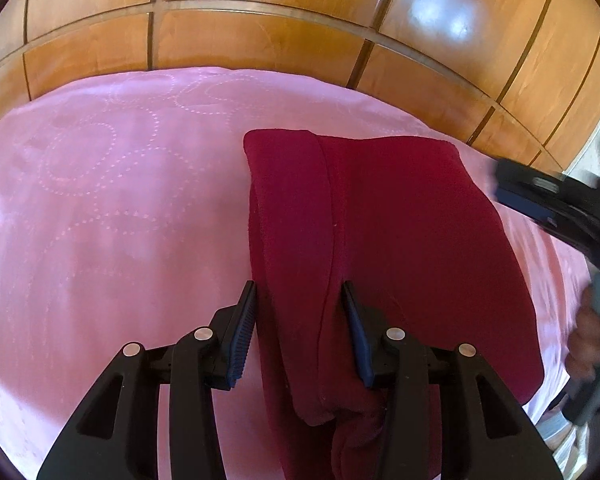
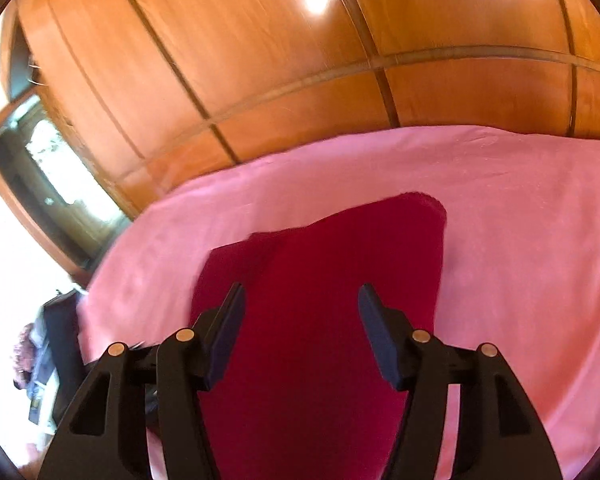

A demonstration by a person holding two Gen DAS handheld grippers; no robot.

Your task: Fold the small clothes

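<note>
Garment (image 1: 400, 216) on bedspread (image 1: 120, 200); wardrobe (image 1: 260, 40) behind

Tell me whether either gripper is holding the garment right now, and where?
Nothing is held. The left gripper has open jaws straddling a fold of the red garment near its close end; the right gripper is open above it.

Left gripper (image 1: 300, 292) is hovering with jaws apart over the folded strip of a dark red garment (image 1: 400, 232) lying on a pink bedsheet (image 1: 100, 200). Right gripper (image 1: 540, 196), blurred, is showing at the right edge. Wooden panels (image 1: 260, 40) are standing behind.
</note>
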